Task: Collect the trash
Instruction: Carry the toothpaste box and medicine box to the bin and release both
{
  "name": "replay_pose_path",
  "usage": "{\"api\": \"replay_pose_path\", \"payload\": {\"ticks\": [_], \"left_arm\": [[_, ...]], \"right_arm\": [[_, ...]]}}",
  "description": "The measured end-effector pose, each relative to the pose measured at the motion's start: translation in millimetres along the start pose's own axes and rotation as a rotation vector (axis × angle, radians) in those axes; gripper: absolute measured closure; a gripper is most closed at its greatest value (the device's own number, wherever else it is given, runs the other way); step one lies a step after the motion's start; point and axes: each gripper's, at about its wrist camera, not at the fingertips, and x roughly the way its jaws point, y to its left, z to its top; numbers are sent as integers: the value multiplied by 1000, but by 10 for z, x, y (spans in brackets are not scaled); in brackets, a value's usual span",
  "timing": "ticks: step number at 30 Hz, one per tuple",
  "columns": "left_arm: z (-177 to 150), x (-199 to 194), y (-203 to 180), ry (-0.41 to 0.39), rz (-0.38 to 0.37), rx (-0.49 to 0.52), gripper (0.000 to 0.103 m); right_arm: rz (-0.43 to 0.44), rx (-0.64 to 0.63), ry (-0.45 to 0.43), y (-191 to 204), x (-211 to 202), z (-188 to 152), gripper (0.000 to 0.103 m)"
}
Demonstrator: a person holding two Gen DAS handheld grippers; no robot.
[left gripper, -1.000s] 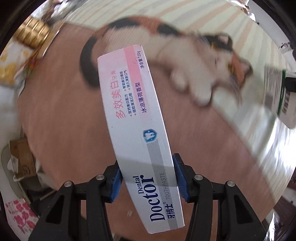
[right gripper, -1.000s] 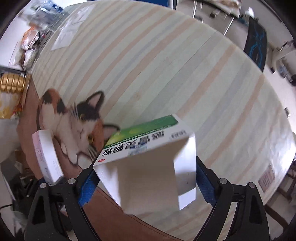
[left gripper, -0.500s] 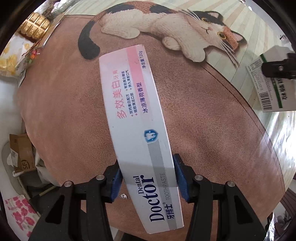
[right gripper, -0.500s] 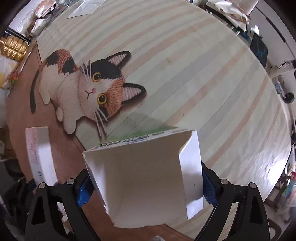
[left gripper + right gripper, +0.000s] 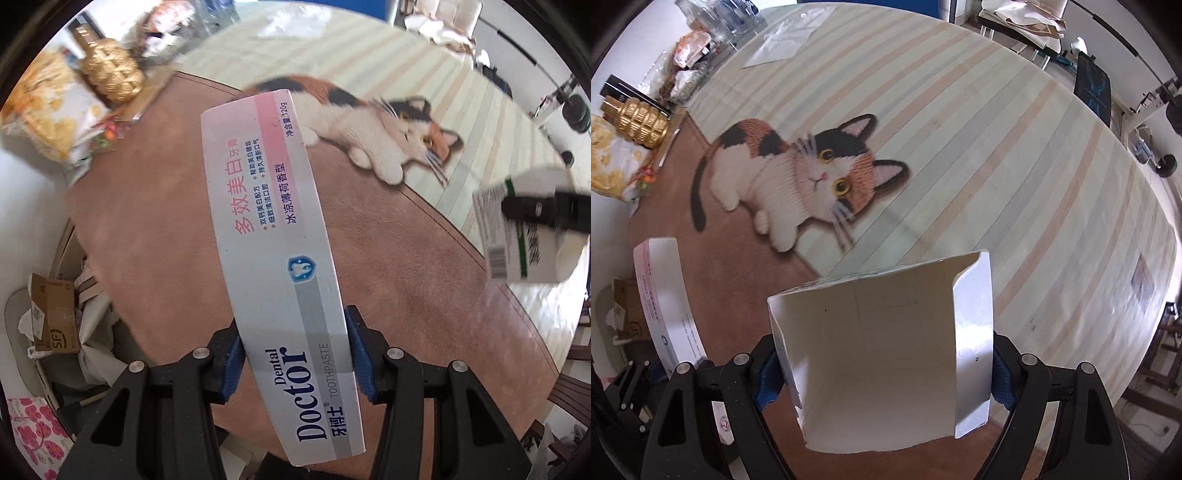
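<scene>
1. Since the earlier frames, both carried boxes have kept their seat in the jaws, while the table scene behind them has shifted: in the left wrist view the bin area at 8 o'clock now shows more fully, and the clutter at 11 o'clock has come further into view.
2. Check your left gripper [image 5: 295,354]: its blue pads [image 5: 232,360] are clamped on the long sides of the toothpaste box [image 5: 275,236], near the "Doctor" end. The jaws are at their narrowest.
3. Note that the toothpaste box runs from 6 o'clock up toward 12 o'clock, held clear above the brown mat [image 5: 155,236].
4. Check your right gripper [image 5: 882,373]: its jaws stand wide and have just been closing slightly, with the open white carton [image 5: 882,354] between them. Both pads press on the carton's side walls.
5. Observe the carton's open end facing the right wrist camera; its green-printed outside [image 5: 524,240] shows at 3 o'clock in the left wrist view.
6. Locate the cat print [image 5: 798,173] at 10 o'clock beyond the carton, on the striped tablecloth [image 5: 1015,155].
7. Locate the gold bottle [image 5: 110,74] and snack bag [image 5: 44,110] at 11 o'clock at the table's edge.
8. Locate the bin with cardboard scraps [image 5: 51,314] at 8 o'clock, below the table's edge.
</scene>
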Motion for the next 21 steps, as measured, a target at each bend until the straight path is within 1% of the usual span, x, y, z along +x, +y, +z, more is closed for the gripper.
{"api": "replay_pose_path", "payload": {"ticks": [2,3,5,6,8,9,11,13,14,17,19,21], "left_arm": [[-101,-228,169,-36,-5,-17,57],[-153,-279,214,-44,-7,-22,57],[-271,-408,443,-67,-14,-37,57],[-323,-427,550,-75,-17,-41,57],[-589,-520,815,-93,-26,-56,57],[-648,-514,935,-95,-32,-61,57],[-995,-551,1237,-101,-41,-75,57],[-1262,-582,1476,-98,-52,-94,57],[-1485,-565,1684,-90,-59,-117,57],[-1952,-418,2131,-42,-86,-187,57],[-2251,-249,2398,14,-113,-233,57],[-2554,14,2645,86,-144,-278,57]], "right_arm": [[17,7,-15,120,-137,-232,15],[24,6,-24,187,-197,-338,15],[35,-2,-34,294,-284,-507,15],[49,-6,-39,413,-335,-641,15],[57,-23,-46,673,-316,-788,15],[63,-27,-54,791,-347,-917,15],[77,-42,-63,1099,-393,-1235,15],[102,-45,-65,1364,-405,-1541,15],[111,-51,-61,1519,-394,-1716,15],[129,-73,-37,2021,-292,-2186,15],[131,-91,-1,2304,-139,-2454,15],[119,-114,50,2571,96,-2719,15]]}}
